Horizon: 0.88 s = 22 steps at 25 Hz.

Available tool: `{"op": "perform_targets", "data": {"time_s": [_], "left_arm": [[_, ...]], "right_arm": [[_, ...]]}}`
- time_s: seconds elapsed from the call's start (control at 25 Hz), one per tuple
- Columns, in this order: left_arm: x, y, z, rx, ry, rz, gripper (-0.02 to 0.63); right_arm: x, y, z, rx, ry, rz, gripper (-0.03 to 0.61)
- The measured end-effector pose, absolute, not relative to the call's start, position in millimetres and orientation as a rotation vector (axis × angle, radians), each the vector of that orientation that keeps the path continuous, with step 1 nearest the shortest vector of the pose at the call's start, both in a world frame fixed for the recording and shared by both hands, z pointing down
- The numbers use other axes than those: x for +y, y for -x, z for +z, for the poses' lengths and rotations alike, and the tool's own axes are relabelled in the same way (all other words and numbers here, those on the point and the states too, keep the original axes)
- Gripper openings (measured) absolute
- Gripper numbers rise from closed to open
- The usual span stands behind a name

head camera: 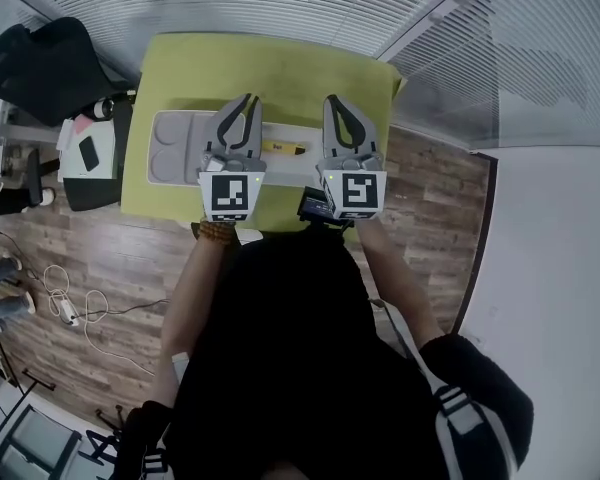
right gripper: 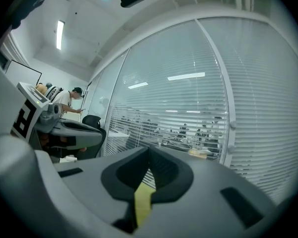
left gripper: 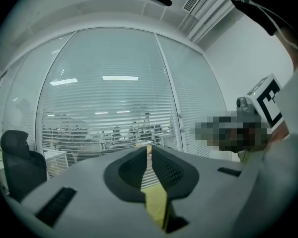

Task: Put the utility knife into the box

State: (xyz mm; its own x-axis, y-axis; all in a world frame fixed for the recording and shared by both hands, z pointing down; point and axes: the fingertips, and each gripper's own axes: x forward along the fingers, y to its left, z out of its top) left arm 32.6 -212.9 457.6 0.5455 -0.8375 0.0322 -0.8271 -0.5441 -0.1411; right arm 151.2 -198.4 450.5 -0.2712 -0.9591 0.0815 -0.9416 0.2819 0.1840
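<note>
The right gripper (right gripper: 149, 155) has its jaws closed tip to tip with nothing between them, and the left gripper (left gripper: 149, 150) looks the same, only a thin slit showing at its tips and no object in it. Both are held side by side and level above the lime-green table (head camera: 180, 68), aimed at the window blinds rather than down at the work. Between them in the head view lies the yellow utility knife (head camera: 285, 148), flat, towards the right end of the grey box (head camera: 170, 128), a long shallow case with moulded hollows. From this angle I cannot tell whether the knife rests on the table just beside the case or already on part of it. A dark blue item (head camera: 315, 206) sits at the table's near edge under the right gripper, too hidden to name. Judging from this, no grasp has begun, so the first risk is coming down with the jaws closed and simply shoving the knife along the table. It is slim and lies flat, so pads that close too high may skid off it or flip it. The left gripper hangs over the case and could knock it aside during the reach, and both gripper bodies screen much of the knife from above
</note>
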Motion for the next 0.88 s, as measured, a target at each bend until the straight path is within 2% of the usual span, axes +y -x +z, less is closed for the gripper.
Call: {"op": "perform_targets", "data": {"time_s": [0.88], "left_arm": [[-220.3,-13.2,461.3,1.516,2.615,-0.157,0.021]], "right_arm": [[-202.8,-137.8,455.8,-2.408,-1.747,-0.085,0.000]]}}
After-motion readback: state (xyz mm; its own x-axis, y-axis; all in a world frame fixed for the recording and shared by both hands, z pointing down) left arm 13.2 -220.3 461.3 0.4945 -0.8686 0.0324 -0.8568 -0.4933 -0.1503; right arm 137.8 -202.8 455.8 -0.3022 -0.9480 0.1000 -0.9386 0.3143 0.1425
